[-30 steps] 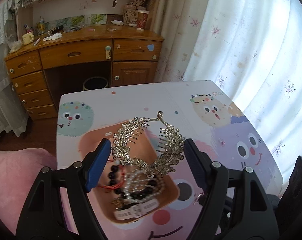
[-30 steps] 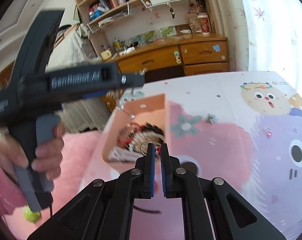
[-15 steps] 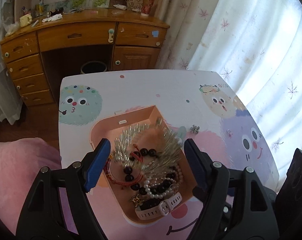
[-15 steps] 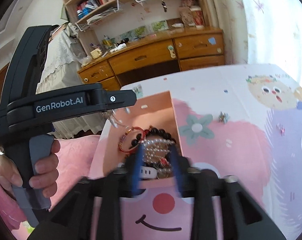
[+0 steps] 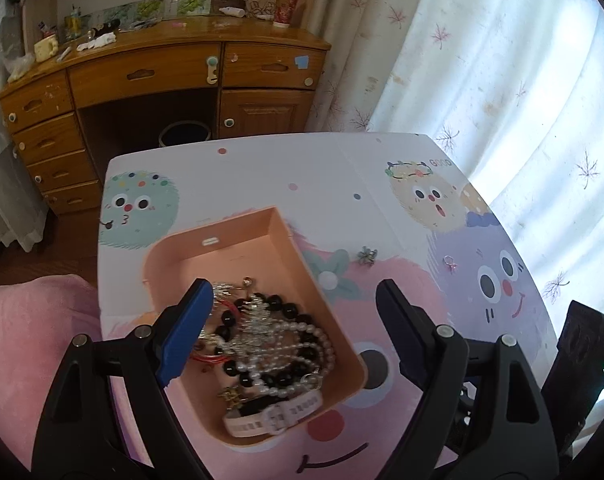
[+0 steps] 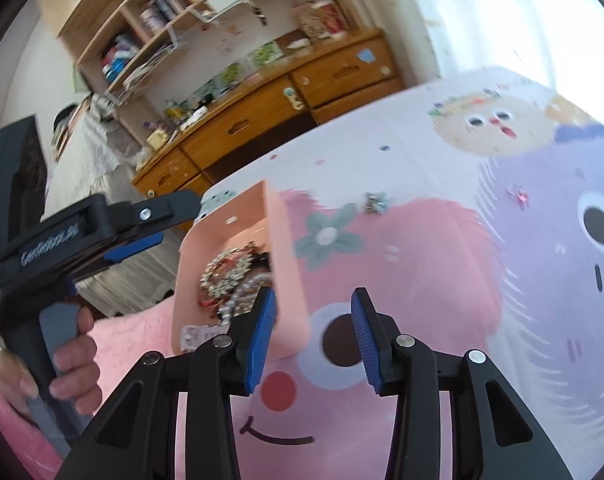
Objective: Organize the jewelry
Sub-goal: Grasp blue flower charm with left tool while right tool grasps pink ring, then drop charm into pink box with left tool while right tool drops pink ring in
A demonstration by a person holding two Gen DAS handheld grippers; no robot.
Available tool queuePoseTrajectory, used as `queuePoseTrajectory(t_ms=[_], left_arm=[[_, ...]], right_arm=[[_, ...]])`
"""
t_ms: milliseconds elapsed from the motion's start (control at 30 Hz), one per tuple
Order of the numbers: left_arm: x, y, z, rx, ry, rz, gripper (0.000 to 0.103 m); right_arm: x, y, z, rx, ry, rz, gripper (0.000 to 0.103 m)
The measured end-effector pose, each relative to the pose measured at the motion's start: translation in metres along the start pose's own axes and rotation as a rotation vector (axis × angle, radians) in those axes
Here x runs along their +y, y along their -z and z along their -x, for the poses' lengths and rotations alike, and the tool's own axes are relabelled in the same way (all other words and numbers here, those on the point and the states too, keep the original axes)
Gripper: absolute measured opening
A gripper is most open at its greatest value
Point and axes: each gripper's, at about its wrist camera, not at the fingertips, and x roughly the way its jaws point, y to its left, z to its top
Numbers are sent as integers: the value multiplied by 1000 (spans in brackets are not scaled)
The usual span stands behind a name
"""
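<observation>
A pink open box (image 5: 205, 240) sits on the cartoon-print table and holds a gold leaf hair comb (image 5: 253, 320), pearl and black bead strands (image 5: 293, 344), a red bangle and a white watch (image 5: 273, 420). My left gripper (image 5: 289, 332) is open and empty, held above the box. My right gripper (image 6: 314, 332) is open and empty at the box's near right corner (image 6: 289, 300). A small silver flower piece (image 5: 366, 256) and a small pink-stone ring (image 5: 449, 263) lie loose on the table to the box's right; both also show in the right wrist view, the flower piece (image 6: 376, 201) and the ring (image 6: 518, 194).
A wooden desk (image 5: 173, 76) with drawers stands beyond the table, with a dark bin (image 5: 183, 134) under it. White curtains (image 5: 502, 80) hang on the right. A pink blanket (image 5: 29, 340) lies left of the table. The hand-held left gripper's body (image 6: 61, 248) is left of the box.
The hair comb left my left gripper and now lies in the box. My right gripper went from shut to open, and whatever small thing it held is gone from its fingers.
</observation>
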Motion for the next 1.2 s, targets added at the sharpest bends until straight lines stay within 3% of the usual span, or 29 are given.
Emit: queuePoseTrajectory(t_ms=[200, 433, 633, 900, 1200], left_arm=[[-50, -11, -13, -14, 16, 40, 82], [-106, -24, -48, -18, -5, 87, 82], [-134, -27, -90, -6, -80, 110, 79], [-142, -18, -148, 55, -175, 129, 52], [-140, -6, -178, 62, -261, 112, 30]], right_arm=[[-60, -30, 12, 61, -22, -62, 42], [-123, -74, 25, 100, 20, 11, 44], [-152, -96, 13, 127, 93, 122, 44], [-148, -96, -13, 109, 135, 311, 39], [-141, -93, -28, 141, 172, 461, 24]])
